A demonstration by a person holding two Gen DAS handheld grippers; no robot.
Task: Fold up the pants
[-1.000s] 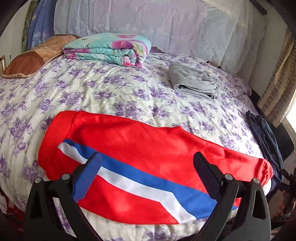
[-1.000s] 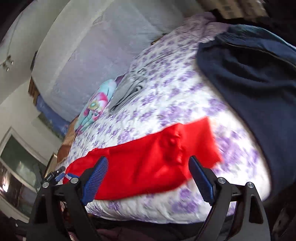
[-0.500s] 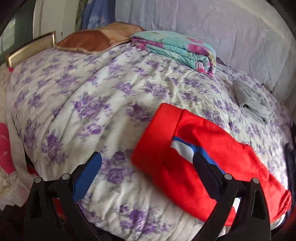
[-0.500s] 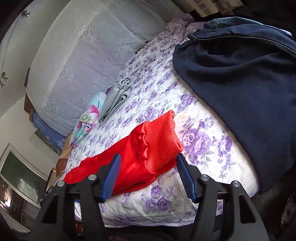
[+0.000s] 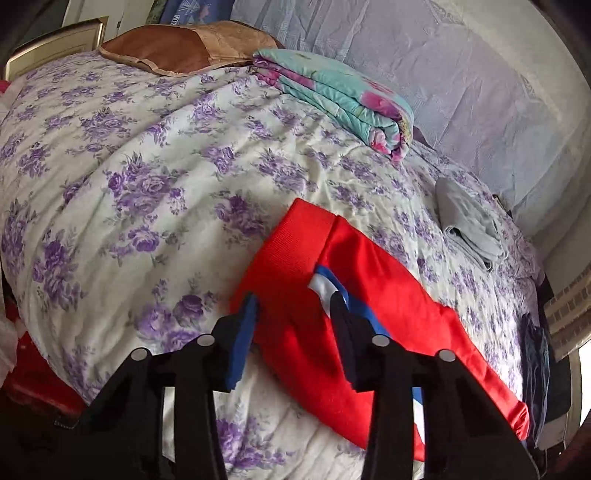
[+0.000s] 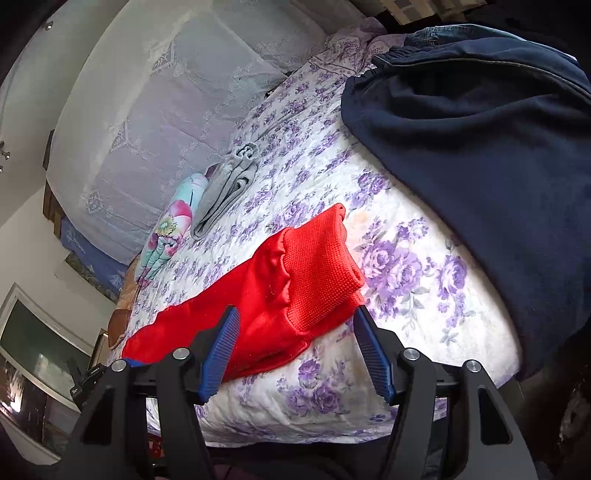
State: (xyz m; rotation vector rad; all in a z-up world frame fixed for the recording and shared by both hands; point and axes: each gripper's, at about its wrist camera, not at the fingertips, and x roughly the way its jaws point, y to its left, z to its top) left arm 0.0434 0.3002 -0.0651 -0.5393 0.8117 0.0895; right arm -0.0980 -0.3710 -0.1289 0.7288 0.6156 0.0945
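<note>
Red pants [image 5: 373,306] lie flat on the bed [image 5: 147,177], near its front edge, running from the waistband at 11 o'clock to the cuff end at 4 o'clock in the left wrist view. The far leg end is cut off there by the lens rim. A blue-white stripe [image 5: 332,284] is partly hidden behind the right finger of the left gripper [image 5: 293,310].

Left gripper: fingers apart, straddling the waistband corner, one pad over the bedspread, the other over the stripe. Cannot tell if the tips touch fabric.

Right gripper [image 6: 295,328]: fingers apart, either side of the ribbed cuff [image 6: 317,273], not pinching it. The cuff lies just in front of the tips; contact is unclear.

From the right wrist view the waistband end of the pants is hidden behind the left finger. A dark navy garment [image 6: 480,147] fills 1–3 o'clock, its lower edge cut off by the frame. A denim piece [image 6: 436,35] behind it is mostly hidden.

Other items: grey folded cloth [image 5: 469,225], floral folded blanket [image 5: 340,96], brown pillow [image 5: 184,48], lace headboard cover [image 5: 461,74].

A blue item [image 5: 188,7] at 12 o'clock has white print, too small and cropped to read. No legible brand or label anywhere.
</note>
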